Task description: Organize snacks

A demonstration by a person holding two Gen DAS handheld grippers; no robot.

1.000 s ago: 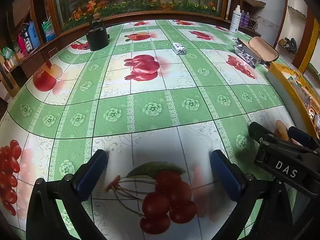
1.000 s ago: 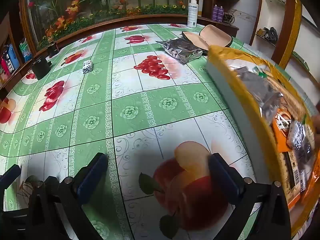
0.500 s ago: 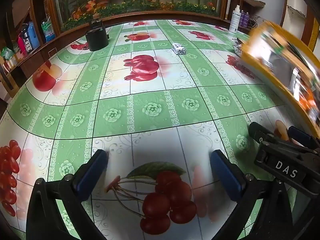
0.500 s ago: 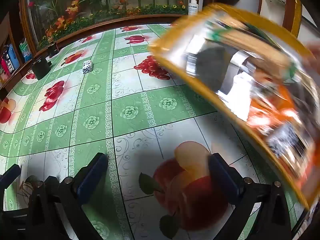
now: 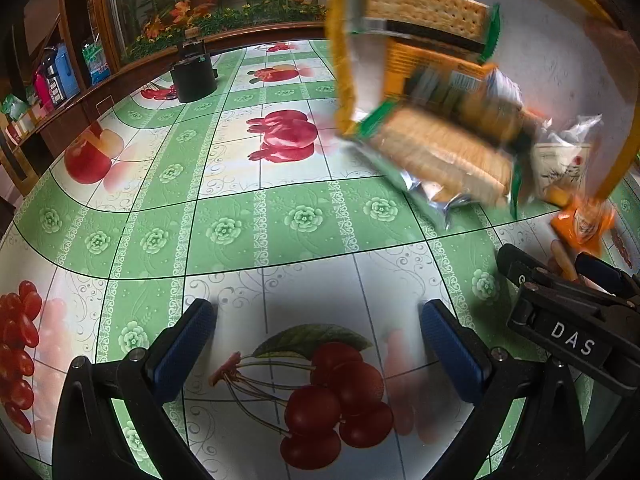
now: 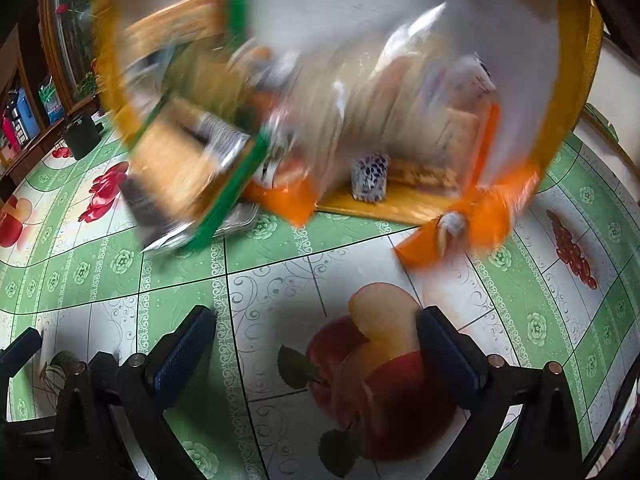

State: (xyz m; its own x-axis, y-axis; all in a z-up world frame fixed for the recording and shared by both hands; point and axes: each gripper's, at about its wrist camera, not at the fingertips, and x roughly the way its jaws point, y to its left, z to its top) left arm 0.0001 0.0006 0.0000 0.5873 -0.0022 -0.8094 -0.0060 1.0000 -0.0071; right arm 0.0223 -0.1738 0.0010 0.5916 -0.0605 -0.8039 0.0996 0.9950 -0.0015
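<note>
A yellow-rimmed tray (image 5: 344, 76) is tipped up on its edge over the table, and also fills the top of the right wrist view (image 6: 576, 80). Snack packs spill out of it, blurred: cracker packs with green ends (image 5: 440, 152), orange packets (image 5: 580, 224) (image 6: 472, 220), a small patterned box (image 6: 370, 176). My left gripper (image 5: 318, 332) is open and empty, low over the cherry print. My right gripper (image 6: 316, 340) is open and empty over the apple print; it also shows at the right of the left wrist view (image 5: 560, 276).
The table carries a green and white fruit-print cloth (image 5: 240, 232). A black round container (image 5: 194, 78) stands at the far left edge. Shelves with bottles (image 5: 56, 76) lie beyond the table's left rim.
The tray has been lifted from the right side of the table and tipped over, and the snacks are falling onto the cloth. Neither gripper has moved.
</note>
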